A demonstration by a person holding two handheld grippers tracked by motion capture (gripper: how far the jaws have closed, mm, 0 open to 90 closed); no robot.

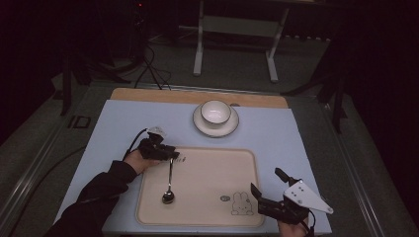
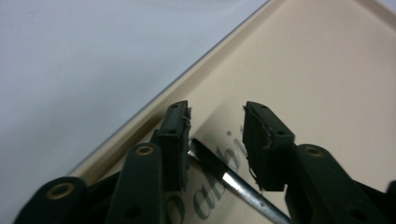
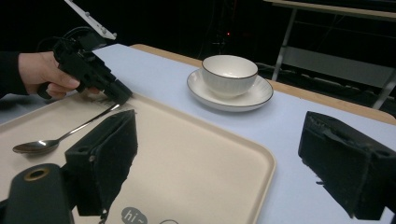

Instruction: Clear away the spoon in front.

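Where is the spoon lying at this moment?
In the high view, the spoon lies on the left part of the beige tray, its bowl toward the person. Its handle tip sits between the open jaws of the left gripper.

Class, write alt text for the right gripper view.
Two open black jaws of the right tool frame a beige tray. The left tool meets the spoon handle; a bowl on a saucer stands beyond.

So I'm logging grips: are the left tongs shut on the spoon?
No. The left tongs stand open, spoon handle between them.
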